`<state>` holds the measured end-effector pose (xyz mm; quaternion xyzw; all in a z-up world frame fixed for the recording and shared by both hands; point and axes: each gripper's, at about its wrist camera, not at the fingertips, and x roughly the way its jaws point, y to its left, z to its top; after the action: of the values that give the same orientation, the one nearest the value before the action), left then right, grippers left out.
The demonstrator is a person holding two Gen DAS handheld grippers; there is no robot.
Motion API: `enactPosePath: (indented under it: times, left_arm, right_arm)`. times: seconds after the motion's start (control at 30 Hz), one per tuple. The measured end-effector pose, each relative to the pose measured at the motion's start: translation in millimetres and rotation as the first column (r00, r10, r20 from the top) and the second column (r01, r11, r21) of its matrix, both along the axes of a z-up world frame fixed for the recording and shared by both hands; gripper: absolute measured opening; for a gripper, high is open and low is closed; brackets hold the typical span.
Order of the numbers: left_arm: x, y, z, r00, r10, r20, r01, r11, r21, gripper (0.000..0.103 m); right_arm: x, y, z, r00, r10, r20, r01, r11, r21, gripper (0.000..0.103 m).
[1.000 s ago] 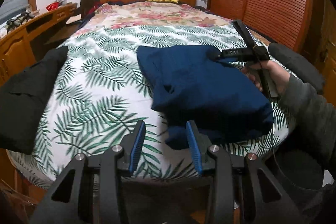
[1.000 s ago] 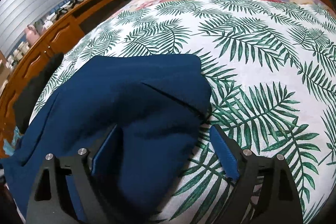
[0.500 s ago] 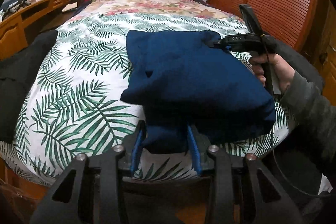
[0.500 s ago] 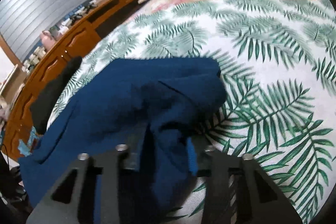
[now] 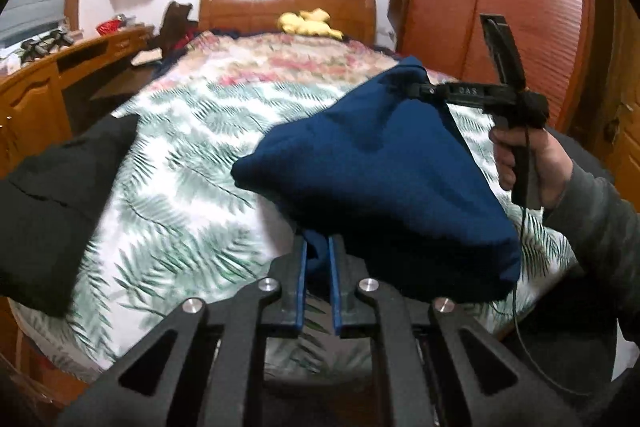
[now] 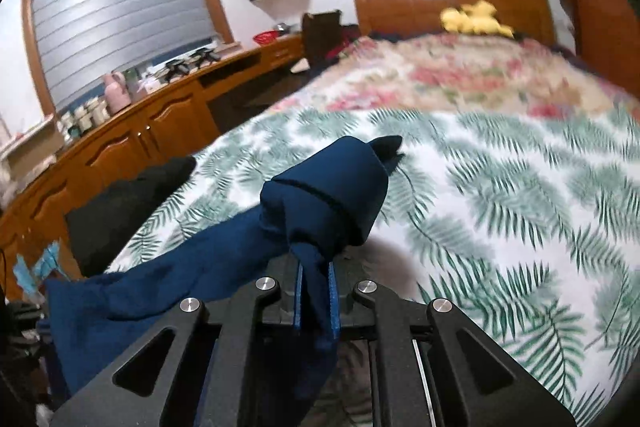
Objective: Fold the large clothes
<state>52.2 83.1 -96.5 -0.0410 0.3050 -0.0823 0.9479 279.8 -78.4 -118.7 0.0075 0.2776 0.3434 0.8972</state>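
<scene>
Both tongs, left gripper [image 5: 317, 259] and right gripper [image 6: 315, 285], pinched the folded blue garment [image 5: 376, 163] above the leaf-print bed [image 5: 180, 187].

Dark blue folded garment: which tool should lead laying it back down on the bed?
Right, probably. The right tool pinches the dark blue folded garment at its far raised corner; the left tool grips the near edge, already low by the leaf-print bedspread.
</scene>
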Motion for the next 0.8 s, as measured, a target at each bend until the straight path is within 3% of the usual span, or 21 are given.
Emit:
enactPosePath:
  times: [0.17, 0.4, 0.57, 0.8]
  left_arm:
    - [-4.6, 50.1, 17.4, 0.996, 0.059, 0.069, -0.059, 0.998, 0.002, 0.008]
    - [-12.9, 143.6, 48.0, 0.970, 0.185, 0.157, -0.194, 0.980, 0.040, 0.007]
    - [-28.8, 219.6, 66.3, 0.933, 0.310, 0.181, -0.331, 0.939, 0.096, 0.007]
    - [-40.2, 311.9, 62.7, 0.862, 0.476, 0.176, -0.502, 0.850, 0.157, 0.007]
  right_arm:
    - [3.7, 54.0, 25.9, 0.999, 0.039, 0.036, -0.038, 0.999, -0.025, 0.007]
    - [14.8, 170.7, 63.9, 0.988, 0.130, 0.088, -0.126, 0.991, -0.047, 0.007]
    - [12.5, 274.8, 92.6, 0.965, 0.229, 0.127, -0.224, 0.973, -0.050, 0.007]
    - [1.9, 400.4, 102.3, 0.936, 0.314, 0.159, -0.300, 0.948, -0.103, 0.007]
